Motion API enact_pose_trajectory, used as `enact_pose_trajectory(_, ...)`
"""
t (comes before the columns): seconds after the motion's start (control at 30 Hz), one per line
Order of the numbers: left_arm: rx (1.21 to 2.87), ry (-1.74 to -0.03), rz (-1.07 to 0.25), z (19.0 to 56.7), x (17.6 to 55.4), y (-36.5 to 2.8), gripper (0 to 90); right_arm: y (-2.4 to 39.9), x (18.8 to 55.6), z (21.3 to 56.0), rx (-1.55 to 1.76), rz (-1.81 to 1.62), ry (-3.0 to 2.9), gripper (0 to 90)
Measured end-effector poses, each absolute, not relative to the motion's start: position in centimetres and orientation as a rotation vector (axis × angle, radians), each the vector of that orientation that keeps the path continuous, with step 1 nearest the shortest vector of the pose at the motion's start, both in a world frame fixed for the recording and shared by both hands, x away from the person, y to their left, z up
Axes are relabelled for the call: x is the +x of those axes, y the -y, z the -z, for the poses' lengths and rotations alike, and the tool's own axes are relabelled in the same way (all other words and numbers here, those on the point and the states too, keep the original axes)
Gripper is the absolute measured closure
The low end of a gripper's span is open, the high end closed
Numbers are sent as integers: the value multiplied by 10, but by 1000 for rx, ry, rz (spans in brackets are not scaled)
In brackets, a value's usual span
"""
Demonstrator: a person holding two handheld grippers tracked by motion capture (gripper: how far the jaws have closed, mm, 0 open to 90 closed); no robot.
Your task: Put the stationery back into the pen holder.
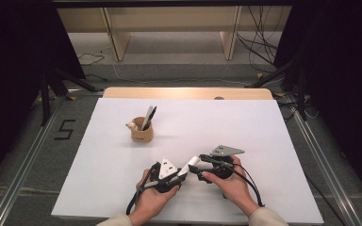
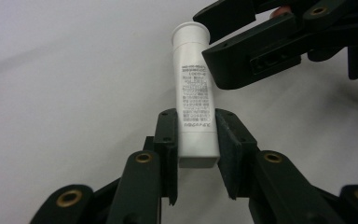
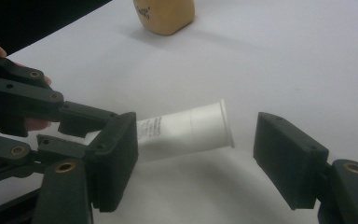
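The left tongs (image 2: 193, 140) are closed tight on the flat bottom end of a white tube (image 2: 193, 100). The tube is held up off the desk (image 1: 245, 122), with its cap end (image 3: 212, 126) pointing away from the left tongs and toward the right tongs (image 3: 191, 158).

The right tongs are wide open. Their 2 jaws stand on either side of the tube's cap end, and neither jaw touches it yet. 1 jaw sits close beside the tube and the other is a little way off past the cap.

In the high view, both hands are at the near edge of the desk, with the tube (image 1: 188, 165) between the left tongs (image 1: 181, 173) and the right tongs (image 1: 199, 162).

Farther from the tube, near the middle of the desk, stands a small tan cup (image 1: 142, 132) with pens (image 1: 149, 116) in it.

It looks like the tube is already picked up, and that part is done. What seems to be left is for the right tongs to close on the cap end. Whether the cap will be turned or the tube passed over cannot be told.
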State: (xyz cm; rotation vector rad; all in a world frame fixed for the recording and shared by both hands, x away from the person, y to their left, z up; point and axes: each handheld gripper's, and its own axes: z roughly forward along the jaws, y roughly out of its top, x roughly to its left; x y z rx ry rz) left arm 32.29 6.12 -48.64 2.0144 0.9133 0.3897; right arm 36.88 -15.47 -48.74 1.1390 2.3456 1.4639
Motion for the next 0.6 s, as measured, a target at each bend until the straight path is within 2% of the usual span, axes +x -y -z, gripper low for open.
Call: enact_pose_trajectory(0.6,2007,-896,-386,486,321,-58,712,152,373,493,1237,-1552,-2361,279)
